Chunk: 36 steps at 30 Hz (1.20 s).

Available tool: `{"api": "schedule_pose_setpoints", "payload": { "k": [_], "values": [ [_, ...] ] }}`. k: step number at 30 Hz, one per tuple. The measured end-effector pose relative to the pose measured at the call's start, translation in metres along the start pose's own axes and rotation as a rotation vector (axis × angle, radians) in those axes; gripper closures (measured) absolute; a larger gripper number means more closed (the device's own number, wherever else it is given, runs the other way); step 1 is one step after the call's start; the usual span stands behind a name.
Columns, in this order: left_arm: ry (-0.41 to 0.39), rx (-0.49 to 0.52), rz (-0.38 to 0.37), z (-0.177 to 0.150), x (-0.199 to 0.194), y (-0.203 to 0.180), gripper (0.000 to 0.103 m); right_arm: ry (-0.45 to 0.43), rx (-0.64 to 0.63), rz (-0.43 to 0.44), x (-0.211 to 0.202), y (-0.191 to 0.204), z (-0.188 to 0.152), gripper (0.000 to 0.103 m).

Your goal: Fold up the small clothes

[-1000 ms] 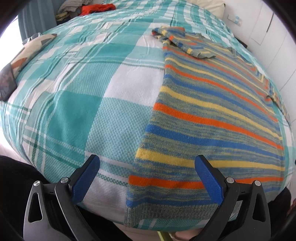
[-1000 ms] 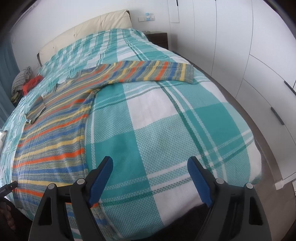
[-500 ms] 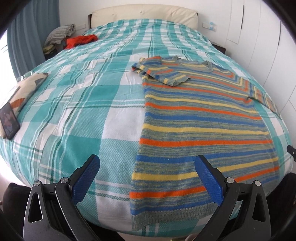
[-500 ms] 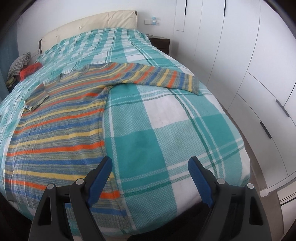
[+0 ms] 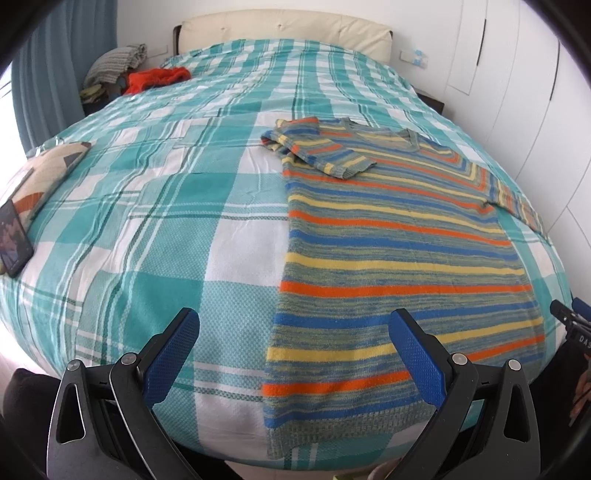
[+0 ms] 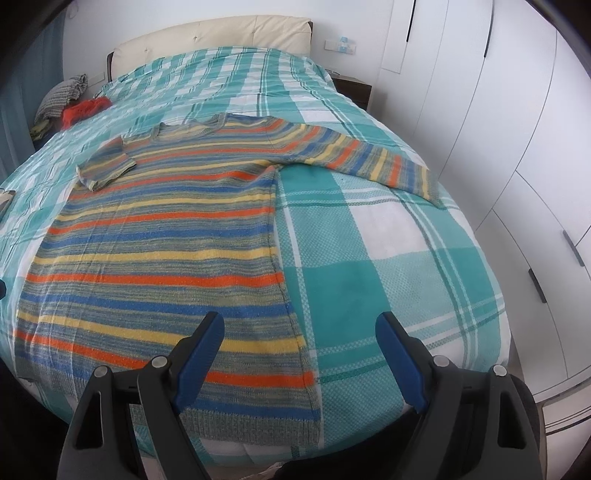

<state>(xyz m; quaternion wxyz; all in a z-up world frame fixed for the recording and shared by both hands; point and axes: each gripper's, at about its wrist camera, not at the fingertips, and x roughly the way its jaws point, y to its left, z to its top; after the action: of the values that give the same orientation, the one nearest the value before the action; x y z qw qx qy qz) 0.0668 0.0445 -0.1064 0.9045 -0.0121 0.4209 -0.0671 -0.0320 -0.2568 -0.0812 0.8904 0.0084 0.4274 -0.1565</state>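
1. Left wrist view: striped sweater (image 5: 399,251) spread flat, face up, on the right half of the bed (image 5: 155,229), hem at the near edge, neckline toward the far headboard (image 5: 284,26).
2. Left sleeve (image 5: 317,151) already folded in across the chest; counted as the one fold done.
3. Right wrist view: right sleeve (image 6: 373,158) stretched out toward the wardrobe (image 6: 498,110), not yet folded in.
4. Body of the sweater not yet folded; hem flat at the near edge of the bed in both views.
5. Left hand-held gripper (image 5: 293,345) hovering above the near left hem corner, jaws wide apart, nothing between the pads.
6. Right hand-held gripper (image 6: 299,350) hovering above the near right hem corner and side seam, jaws wide apart, empty as well.
7. Judged early in the task: one sleeve in, the other sleeve plus the body folds left.
8. More clothes (image 5: 147,74) heaped at the far left corner, an orange piece among them; possibly waiting their turn, cannot tell.
9. Cushion (image 5: 48,170) and phone (image 5: 14,240) at the left edge of the bed, well apart from the sweater.
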Motion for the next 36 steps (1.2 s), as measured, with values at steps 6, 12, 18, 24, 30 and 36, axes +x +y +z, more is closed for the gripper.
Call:
{"api": "schedule_pose_setpoints", "payload": {
  "k": [6, 12, 18, 24, 30, 36],
  "values": [
    [-0.007, -0.105, -0.012, 0.007, -0.005, 0.026, 0.001, -0.029, 0.005, 0.032, 0.0, -0.005, 0.001, 0.02],
    [-0.032, 0.025, -0.099, 0.066, 0.015, 0.005, 0.002, -0.081, -0.012, 0.086, -0.001, -0.008, -0.007, 0.02],
    [-0.014, 0.608, -0.079, 0.135, 0.082, -0.093, 0.032, -0.082, -0.028, 0.179, 0.002, -0.004, -0.013, 0.02],
    [0.224, 0.676, -0.151, 0.164, 0.173, -0.124, 0.028, -0.078, 0.012, 0.223, 0.001, -0.008, -0.014, 0.02],
    [0.377, 0.535, -0.132, 0.17, 0.212, -0.095, 0.098, -0.067, 0.064, 0.236, 0.004, -0.02, -0.014, 0.019],
    [0.138, -0.217, -0.154, 0.223, 0.147, 0.063, 0.1, -0.042, 0.134, 0.246, 0.012, -0.033, -0.015, 0.018]
  ]
}}
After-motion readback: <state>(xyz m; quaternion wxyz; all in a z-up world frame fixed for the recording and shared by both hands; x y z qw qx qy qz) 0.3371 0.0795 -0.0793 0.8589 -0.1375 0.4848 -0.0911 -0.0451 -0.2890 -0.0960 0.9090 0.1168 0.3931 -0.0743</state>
